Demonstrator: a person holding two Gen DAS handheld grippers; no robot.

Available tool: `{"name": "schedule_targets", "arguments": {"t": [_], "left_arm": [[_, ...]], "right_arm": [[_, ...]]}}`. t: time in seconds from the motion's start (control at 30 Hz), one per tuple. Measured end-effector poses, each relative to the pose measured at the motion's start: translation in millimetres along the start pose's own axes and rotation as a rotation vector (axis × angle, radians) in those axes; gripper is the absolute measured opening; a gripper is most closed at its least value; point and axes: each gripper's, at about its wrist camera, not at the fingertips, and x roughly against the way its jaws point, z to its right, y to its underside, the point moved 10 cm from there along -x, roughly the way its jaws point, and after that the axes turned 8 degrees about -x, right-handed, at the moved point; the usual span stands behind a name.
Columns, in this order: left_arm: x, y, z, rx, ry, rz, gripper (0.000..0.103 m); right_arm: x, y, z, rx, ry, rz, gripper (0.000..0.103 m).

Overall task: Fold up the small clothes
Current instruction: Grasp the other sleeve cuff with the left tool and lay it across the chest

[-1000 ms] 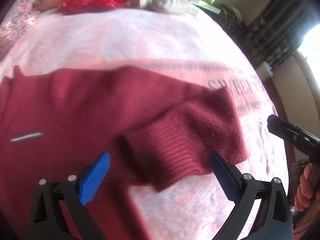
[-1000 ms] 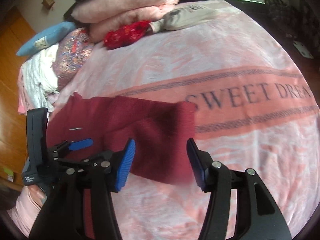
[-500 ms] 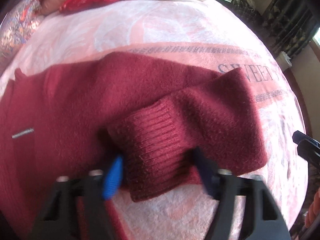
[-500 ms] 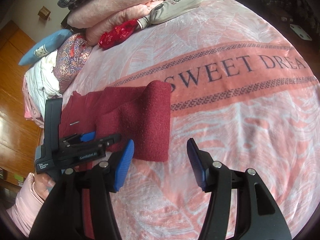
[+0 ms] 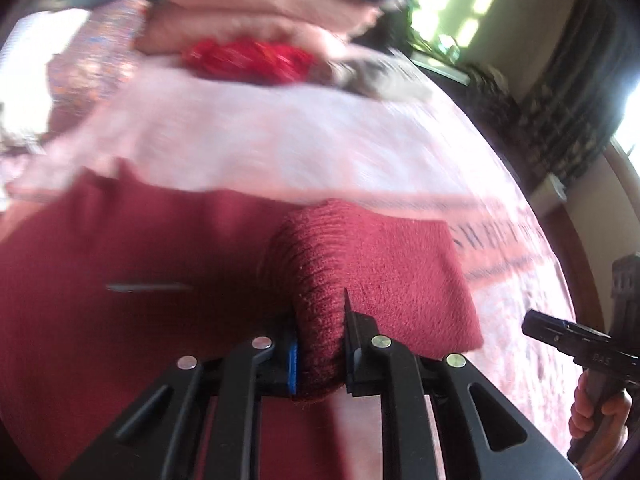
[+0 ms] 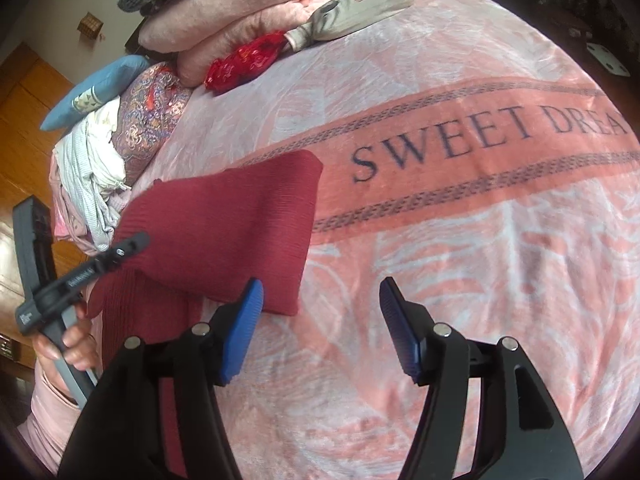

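Fold begun: your left claw (image 5: 320,354) has the ribbed cuff, and the dark red knitted sweater (image 6: 224,232) is only partly doubled over.

Working left to right from that sweater, which lies on the pink "SWEET DREAMS" fleece blanket (image 6: 460,240) over the bed: at its left end your left claw is closing, its pads already pinching the bunched, thick ribbed cuff (image 5: 316,292) and lifting it off the flat body. The soft, fuzzy knit shows one fold so far; squaring the rest is left, I judge. Right of the sweater, your right claw (image 6: 320,332) hangs over bare blanket, jaws opening, nothing between them.
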Motion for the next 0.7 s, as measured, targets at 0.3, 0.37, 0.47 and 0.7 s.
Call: {"name": "schedule_targets", "arguments": {"t": [0.3,0.37,0.47,0.7], "left_arm": [[44,24,-171,0.144,-0.140,0.039,0.016],[48,30,-200,0.171,-0.158,0.036,0.016],[57,36,-233,0.191,-0.174,0.039,0.016],[50,62,-285,0.227,-0.224,-0.010,0.016]], "right_arm": [[-57,11,-76,0.085,-0.037,-0.098,0.063],[-70,14,-94,0.087,-0.047,-0.119,0.066],[-88,19,-116,0.089,-0.062,-0.151,0.067],[-131,26,-154,0.071,-0.083,-0.226,0.067]]}}
